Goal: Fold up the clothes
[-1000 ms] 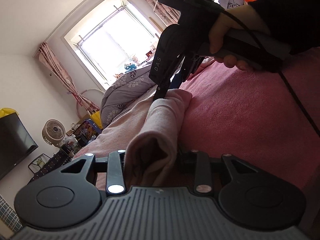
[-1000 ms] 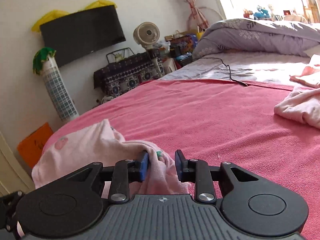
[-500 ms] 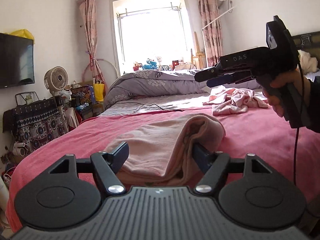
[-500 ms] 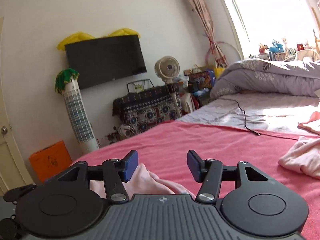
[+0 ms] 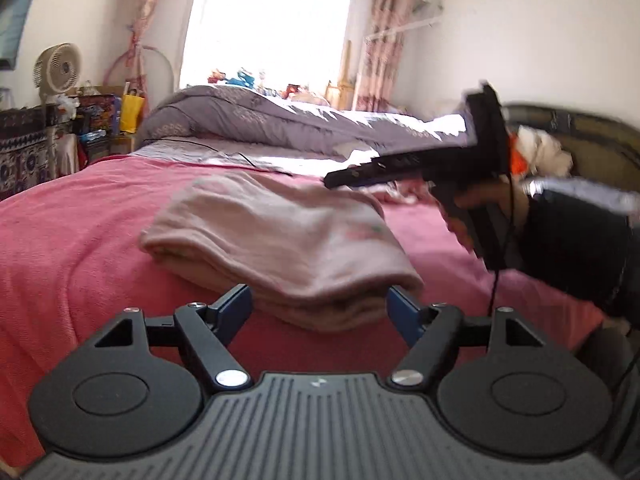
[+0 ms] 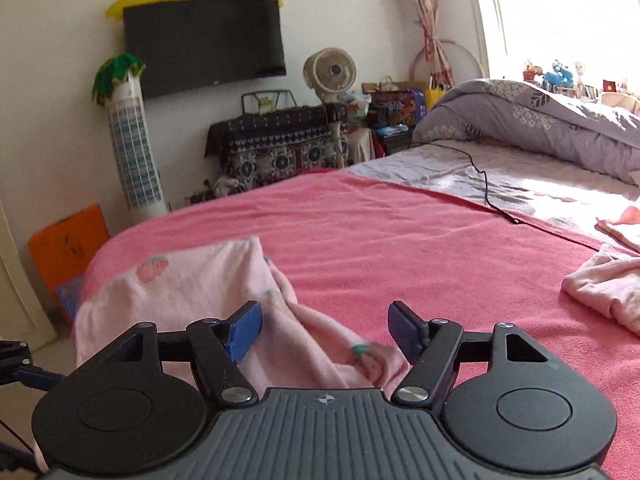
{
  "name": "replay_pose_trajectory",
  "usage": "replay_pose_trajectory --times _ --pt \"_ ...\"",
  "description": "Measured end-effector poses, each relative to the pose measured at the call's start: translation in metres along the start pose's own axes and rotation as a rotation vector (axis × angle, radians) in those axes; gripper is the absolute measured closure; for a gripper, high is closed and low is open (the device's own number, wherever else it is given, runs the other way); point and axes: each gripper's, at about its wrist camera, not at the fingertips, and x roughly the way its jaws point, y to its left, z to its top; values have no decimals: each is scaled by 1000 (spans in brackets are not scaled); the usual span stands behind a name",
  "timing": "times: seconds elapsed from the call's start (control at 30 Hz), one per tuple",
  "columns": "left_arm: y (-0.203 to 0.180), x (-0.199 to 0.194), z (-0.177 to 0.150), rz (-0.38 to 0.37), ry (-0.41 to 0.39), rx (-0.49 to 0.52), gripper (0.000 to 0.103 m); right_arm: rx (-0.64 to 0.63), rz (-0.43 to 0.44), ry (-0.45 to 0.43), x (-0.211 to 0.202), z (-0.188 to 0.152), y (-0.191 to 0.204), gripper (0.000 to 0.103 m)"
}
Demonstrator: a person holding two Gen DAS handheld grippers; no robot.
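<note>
A folded pale pink garment (image 5: pixel 276 240) with a strawberry print lies on the pink bedspread (image 5: pixel 72 232). My left gripper (image 5: pixel 320 312) stands open just short of its near edge, nothing between the blue pads. In the right wrist view the same garment (image 6: pixel 192 280) lies below and left of my right gripper (image 6: pixel 324 330), which is open above its rumpled edge. From the left wrist view the right gripper (image 5: pixel 360 174) hovers over the far side of the garment, held by a hand (image 5: pixel 480 204) in a dark sleeve.
More pink clothes (image 6: pixel 600 284) lie on the bedspread to the right. A grey quilt (image 6: pixel 540 120) and a black cable (image 6: pixel 484 184) are at the bed's far end. A fan (image 6: pixel 330 72), a wall TV (image 6: pixel 204 40) and cluttered furniture stand past the bed's edge.
Both grippers opened and let go of the pink garment, which now lies folded on the bed. Both grippers have drawn back and risen from it.
</note>
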Motion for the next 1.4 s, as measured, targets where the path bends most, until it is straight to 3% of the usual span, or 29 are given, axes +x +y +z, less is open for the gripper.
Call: replay_pose_trajectory --times 0.07,0.1,0.17,0.23,0.27,0.33,0.43,0.53,0.6,0.67,0.73,0.8,0.87,1.0,1.07,1.13,1.23,1.3,1.37,1.4 --pt "24 -12 20 13 -85 -115 24 99 78 -72 -16 5 -15 29" --pt "22 -8 25 34 -110 -99 24 125 84 -96 -19 4 -21 29" --pt "17 2 36 77 -158 -65 24 84 -38 -65 -12 0 -22 27" --pt "-8 28 34 86 -144 50 24 -28 -210 68 10 -14 -16 26" --pt "-21 41 33 90 -135 107 24 -40 -233 130 21 -22 -17 25" --pt "-46 68 18 73 -69 213 23 20 -207 153 24 -23 -25 25" --pt "-72 91 -16 83 34 350 22 89 -178 57 2 -11 -37 25" --pt "-100 90 -51 189 3 597 19 72 -120 10 -15 -9 -39 22" --pt "-103 87 -54 194 -1 580 19 25 -101 53 -14 -16 -34 18" --pt "-102 86 -53 173 4 546 19 -25 -162 139 -1 -29 -30 14" --pt "-101 84 -53 158 7 529 19 46 -148 135 1 -31 -40 11" --pt "-102 80 -55 149 11 532 19 145 -207 83 -7 -22 -52 12" --pt "-98 71 -49 128 23 524 17 147 -219 59 -17 -17 -55 12" --pt "-71 43 -8 82 -82 329 16 77 -236 105 -32 -30 -46 12" --pt "-52 38 15 3 -149 221 15 54 -233 142 -34 -39 -41 12" --pt "-42 41 28 -26 -185 177 11 43 -222 157 -35 -45 -36 12" --pt "-51 78 26 37 -111 249 11 64 -268 139 -32 -41 -43 12" --pt "-57 108 8 52 0 308 11 79 -299 126 -30 -39 -48 12" --pt "-67 122 -18 84 41 399 10 93 -329 114 -28 -36 -52 12" --pt "-75 121 -27 118 20 446 9 100 -345 107 -27 -35 -54 12"
